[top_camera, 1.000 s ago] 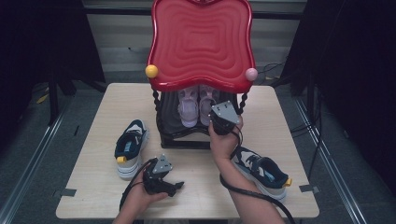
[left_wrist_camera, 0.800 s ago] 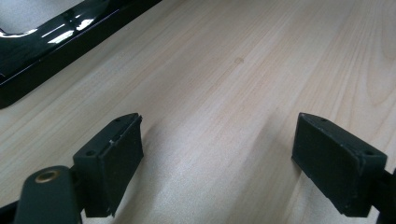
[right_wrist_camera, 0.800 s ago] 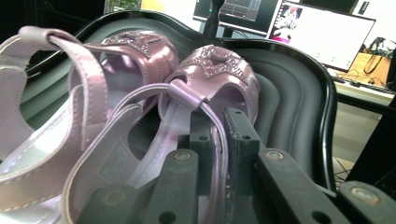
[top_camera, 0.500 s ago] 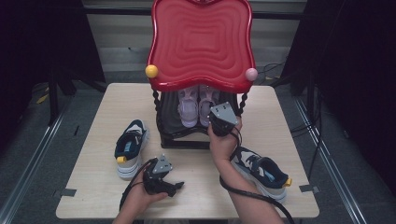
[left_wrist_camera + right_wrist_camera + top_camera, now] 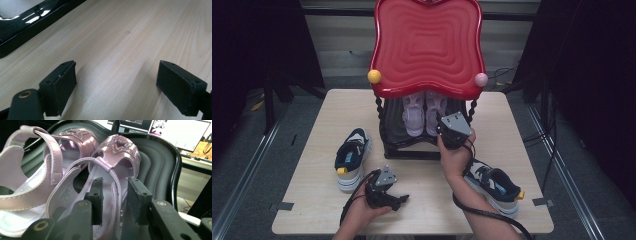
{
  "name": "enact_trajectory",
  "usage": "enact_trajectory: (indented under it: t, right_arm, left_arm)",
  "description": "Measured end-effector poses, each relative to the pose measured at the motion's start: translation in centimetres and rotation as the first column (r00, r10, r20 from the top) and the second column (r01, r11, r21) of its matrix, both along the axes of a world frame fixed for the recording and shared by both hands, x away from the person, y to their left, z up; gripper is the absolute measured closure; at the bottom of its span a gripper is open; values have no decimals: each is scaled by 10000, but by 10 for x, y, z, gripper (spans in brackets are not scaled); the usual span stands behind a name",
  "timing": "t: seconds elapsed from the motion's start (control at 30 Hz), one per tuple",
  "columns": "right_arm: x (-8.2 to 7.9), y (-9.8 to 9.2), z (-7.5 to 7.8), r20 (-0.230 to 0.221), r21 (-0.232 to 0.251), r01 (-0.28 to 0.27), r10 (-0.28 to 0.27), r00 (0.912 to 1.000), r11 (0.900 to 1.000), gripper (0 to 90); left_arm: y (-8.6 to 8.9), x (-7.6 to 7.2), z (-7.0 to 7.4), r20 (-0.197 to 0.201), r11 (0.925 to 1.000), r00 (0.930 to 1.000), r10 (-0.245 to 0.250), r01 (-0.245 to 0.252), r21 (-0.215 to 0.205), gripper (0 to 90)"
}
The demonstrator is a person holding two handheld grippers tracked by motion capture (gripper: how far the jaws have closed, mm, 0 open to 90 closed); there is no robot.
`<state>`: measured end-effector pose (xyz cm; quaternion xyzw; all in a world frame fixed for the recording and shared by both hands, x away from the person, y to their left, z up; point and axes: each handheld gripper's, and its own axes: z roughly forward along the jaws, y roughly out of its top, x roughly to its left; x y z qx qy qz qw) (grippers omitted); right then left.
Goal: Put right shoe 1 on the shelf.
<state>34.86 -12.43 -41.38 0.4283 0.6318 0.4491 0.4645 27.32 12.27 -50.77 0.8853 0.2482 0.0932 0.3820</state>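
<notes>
From above, my right claw [image 5: 447, 129] reaches under the red tray [image 5: 428, 45] to the pink sandals [image 5: 424, 112] on the black lower shelf [image 5: 412, 146]. My left claw [image 5: 117, 85] rests spread, empty, on the wooden table [image 5: 130, 37]. Up close, my right claw's jaws have just been opening, the sandal's heel strap [image 5: 115, 192] loose between them, presumably to release it there.

Setting: we judge it a lab or recording studio.
Evidence, frame edges: black curtains [image 5: 257, 60].
Evidence, centre: we note a lone wooden table [image 5: 522, 150].
Evidence, floor: rails [image 5: 247, 165], cables [image 5: 507, 75].
Evidence, upper right: lit monitors [image 5: 175, 132].
</notes>
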Motion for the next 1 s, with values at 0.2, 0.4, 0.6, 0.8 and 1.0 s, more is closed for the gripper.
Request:
enact_trajectory:
  t: [0.2,0.4,0.6,0.8,1.0]
  right_arm:
    - [-8,-5,3,-200,101,-220,222,9996,9997,595]
    - [-18,-11,2,-371,201,-514,521,9980,9985,546]
    - [-27,-17,6,-532,414,-832,854,9949,9957,473]
    - [-38,-23,8,-678,472,-1239,1270,9896,9912,428]
    - [-47,-26,8,-1010,474,-1774,1814,9782,9830,324]
  left_arm:
    - [0,0,0,4,10000,10000,-5,5,8,156]
    - [0,0,0,5,10000,10000,-6,6,8,156]
    - [0,0,0,4,10000,10000,1,-1,-1,156]
    - [0,0,0,4,10000,10000,-3,3,6,156]
    - [0,0,0,6,10000,10000,-2,2,7,156]
